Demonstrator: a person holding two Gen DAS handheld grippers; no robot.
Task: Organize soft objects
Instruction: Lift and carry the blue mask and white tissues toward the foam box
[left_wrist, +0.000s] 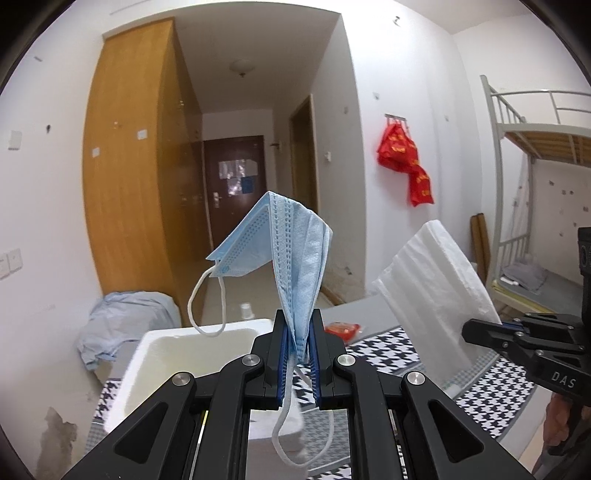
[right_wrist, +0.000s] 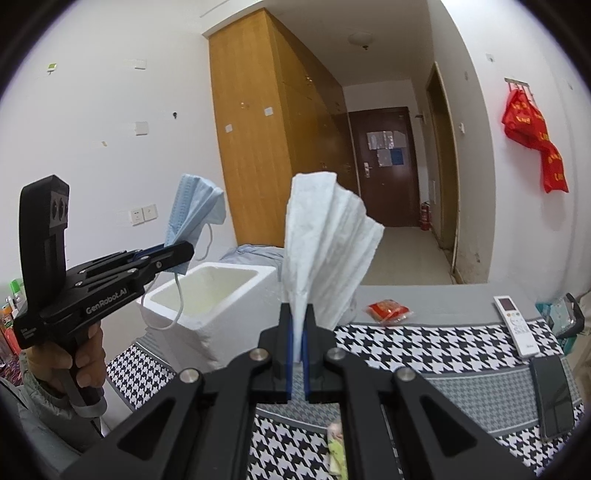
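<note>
Two face masks are held up in the air above the table, one in each pair of tongs. The left gripper (left_wrist: 298, 332) is clamped on the bottom edge of a blue mask (left_wrist: 295, 254). That mask stands roughly upright, its long axis running from the jaws up to a peak, where one half folds over and droops down to the left. One white ear loop (left_wrist: 207, 299) hangs off the drooping corner, and the other dangles below the jaws. From the right wrist view the same gripper (right_wrist: 173, 254) is seen side-on, held by a hand (right_wrist: 79, 363) at the left, with the blue mask (right_wrist: 194, 210) rising from its tip, above and just left of a white foam box (right_wrist: 236, 321).

The right gripper (right_wrist: 298, 321) is closed tight on the lower end of a white mask (right_wrist: 325, 243). This mask also points upward, its pleats fanning out and leaning a little to the right toward the top. In the left wrist view the white mask (left_wrist: 432, 288) tilts up and to the left from the gripper (left_wrist: 487, 328) at the right edge.

Beneath both lies a black-and-white houndstooth cloth (right_wrist: 436, 350) on the table, carrying a red packet (right_wrist: 388, 310), a remote control (right_wrist: 515, 325) and a dark phone (right_wrist: 556, 395). The foam box stands open at the cloth's left end.
</note>
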